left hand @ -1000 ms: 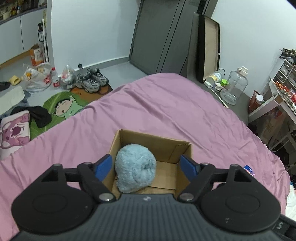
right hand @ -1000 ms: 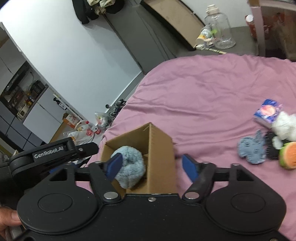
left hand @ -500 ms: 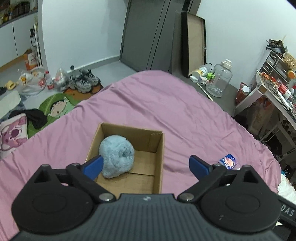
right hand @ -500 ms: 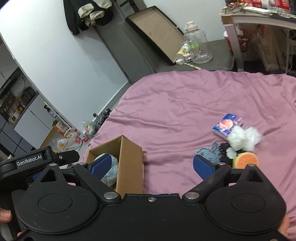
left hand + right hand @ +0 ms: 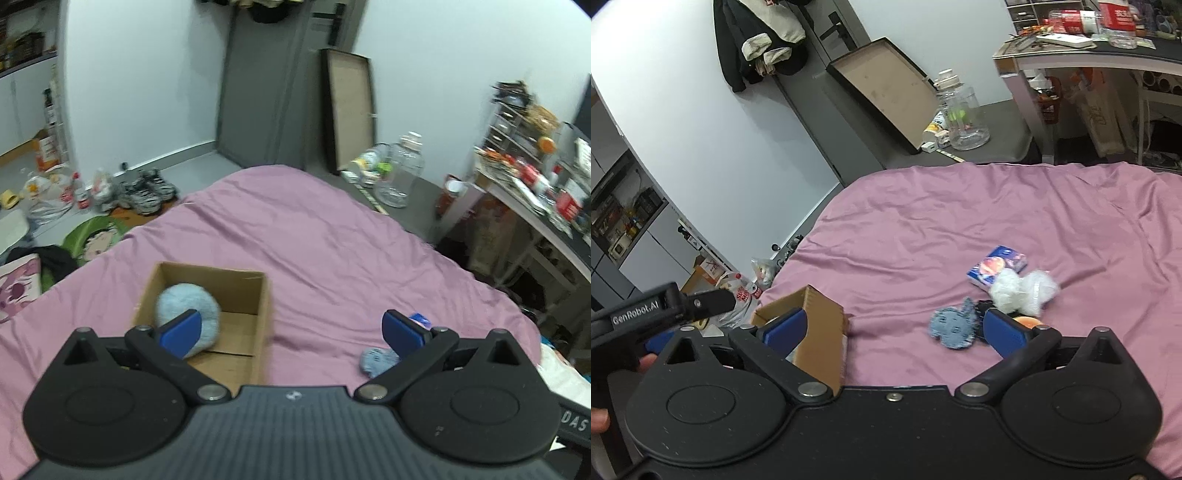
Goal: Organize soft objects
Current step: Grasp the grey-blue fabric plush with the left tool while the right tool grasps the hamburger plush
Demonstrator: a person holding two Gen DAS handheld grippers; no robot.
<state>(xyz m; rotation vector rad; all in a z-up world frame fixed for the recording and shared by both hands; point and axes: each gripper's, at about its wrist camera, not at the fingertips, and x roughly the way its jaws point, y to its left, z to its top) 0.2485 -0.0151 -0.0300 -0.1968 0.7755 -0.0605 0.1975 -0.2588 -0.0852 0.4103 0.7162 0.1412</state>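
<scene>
In the left view, the left gripper (image 5: 291,328) has its jaws wide apart and holds nothing; the fluffy blue ball (image 5: 186,308) lies inside the box (image 5: 236,284) on the bed (image 5: 314,236), probably already sorted.

In the right view, the right gripper (image 5: 894,328) is also wide apart and empty. The other soft toys (image 5: 1021,290) lie together, well to the right of the box, likely waiting for collection.

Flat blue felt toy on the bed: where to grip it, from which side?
The blue felt toy lies flat on the purple sheet, so come from above and pinch its upper ear edge. That side looks clear; the white fluffy toy crowds its right.
</scene>
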